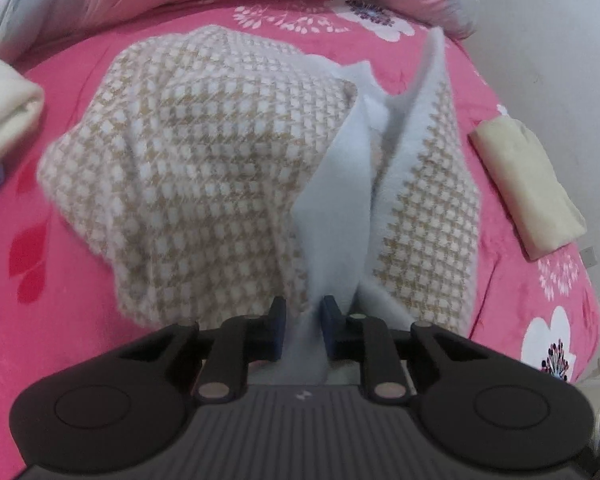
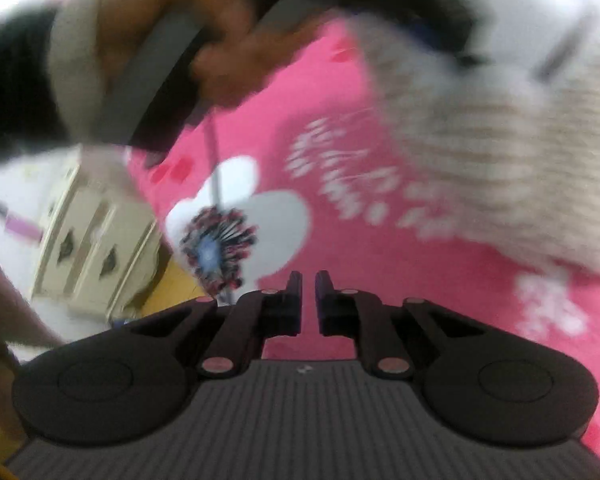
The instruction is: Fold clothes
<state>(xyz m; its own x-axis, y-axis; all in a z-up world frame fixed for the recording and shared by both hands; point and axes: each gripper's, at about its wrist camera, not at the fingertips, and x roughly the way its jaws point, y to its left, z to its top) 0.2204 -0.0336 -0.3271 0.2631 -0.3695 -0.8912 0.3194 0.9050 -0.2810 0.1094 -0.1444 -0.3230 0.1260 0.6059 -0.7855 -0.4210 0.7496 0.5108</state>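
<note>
Left gripper (image 1: 303, 330) fingers (image 1: 277, 328) pinching checked garment's (image 1: 204, 168) pale lining.

place: home bedroom — pink floral bedspread (image 1: 148, 56) | cream cabinet (image 2: 88, 236)

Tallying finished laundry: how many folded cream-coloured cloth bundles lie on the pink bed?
2. One folded cream cloth bundle lies at the left edge of the pink floral bedspread, another at the right edge. More may lie outside the view.
</note>
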